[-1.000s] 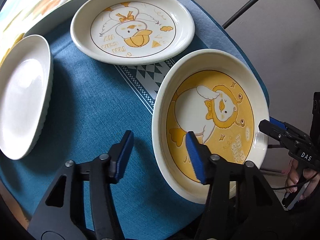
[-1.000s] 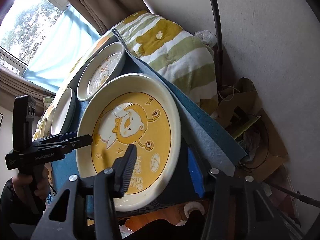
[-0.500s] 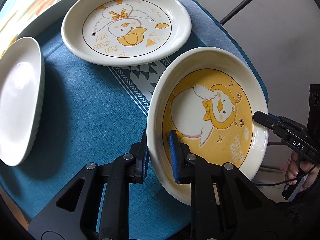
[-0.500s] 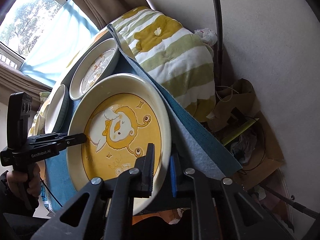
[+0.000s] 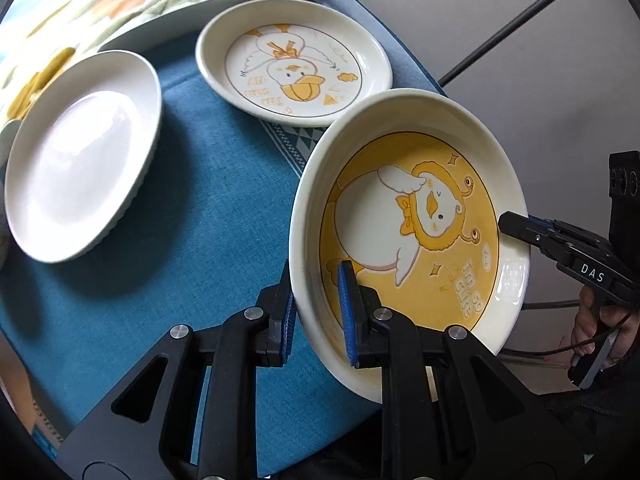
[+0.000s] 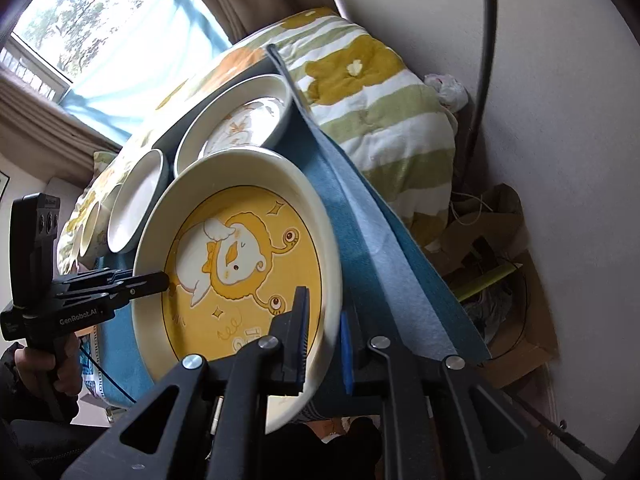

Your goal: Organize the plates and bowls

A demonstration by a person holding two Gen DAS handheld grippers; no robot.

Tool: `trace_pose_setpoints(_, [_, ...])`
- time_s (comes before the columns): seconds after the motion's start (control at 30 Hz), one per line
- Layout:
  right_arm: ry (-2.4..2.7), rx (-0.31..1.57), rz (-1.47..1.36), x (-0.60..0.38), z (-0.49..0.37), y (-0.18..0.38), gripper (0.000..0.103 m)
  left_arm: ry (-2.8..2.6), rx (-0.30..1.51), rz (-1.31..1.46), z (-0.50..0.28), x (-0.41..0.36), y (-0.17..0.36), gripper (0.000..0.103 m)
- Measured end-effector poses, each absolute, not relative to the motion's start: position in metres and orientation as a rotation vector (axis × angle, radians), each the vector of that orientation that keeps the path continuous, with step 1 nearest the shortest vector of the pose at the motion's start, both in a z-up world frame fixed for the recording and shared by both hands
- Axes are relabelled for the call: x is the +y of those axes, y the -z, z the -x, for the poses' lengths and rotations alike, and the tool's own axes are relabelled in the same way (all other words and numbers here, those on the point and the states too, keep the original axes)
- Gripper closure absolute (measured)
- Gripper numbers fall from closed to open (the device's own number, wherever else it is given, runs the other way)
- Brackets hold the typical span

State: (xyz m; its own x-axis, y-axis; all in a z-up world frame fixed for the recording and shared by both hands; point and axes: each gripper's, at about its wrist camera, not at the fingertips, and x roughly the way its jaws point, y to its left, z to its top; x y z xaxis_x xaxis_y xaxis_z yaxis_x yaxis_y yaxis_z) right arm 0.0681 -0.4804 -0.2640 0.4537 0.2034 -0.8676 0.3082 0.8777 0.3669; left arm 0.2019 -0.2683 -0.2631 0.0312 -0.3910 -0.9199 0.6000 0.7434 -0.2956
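Note:
A deep cream bowl with a yellow duck-lion picture [image 5: 416,236] is held between both grippers, lifted and tilted above the blue tablecloth [image 5: 192,240]. My left gripper [image 5: 316,312] is shut on its near-left rim. My right gripper [image 6: 324,344] is shut on the opposite rim; it also shows in the left wrist view [image 5: 520,226]. The same bowl fills the right wrist view [image 6: 240,256]. A cream plate with a duck drawing [image 5: 296,68] lies behind it, and a plain white plate [image 5: 84,152] lies to the left.
A striped green, white and yellow blanket [image 6: 380,112] lies beyond the table's far edge. A black metal stand leg [image 5: 520,20] runs along the wall. Cardboard and clutter [image 6: 492,264] sit on the floor at the right. A window [image 6: 80,12] is behind.
Both grippers closed on the yellow bowl's rim from open. The bowl has since risen and tilted off the cloth, and the view has pulled back from the other plates.

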Motion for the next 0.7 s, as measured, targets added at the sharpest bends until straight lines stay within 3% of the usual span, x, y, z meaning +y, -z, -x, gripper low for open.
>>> trace_pose_setpoints(0.3, [-0.112, 1.128, -0.39, -0.421, -0.098, 0.237, 0.09, 0.615, 1.267, -0.071, -0.185, -0.177, 0.226, 0.087])
trace_pose_setpoints(0.7, [-0.355, 1.214, -0.269, -0.306, -0.138, 0.258, 0.09, 0.376, 1.28, 0.073, -0.158, -0.018, 0.237, 0.087])
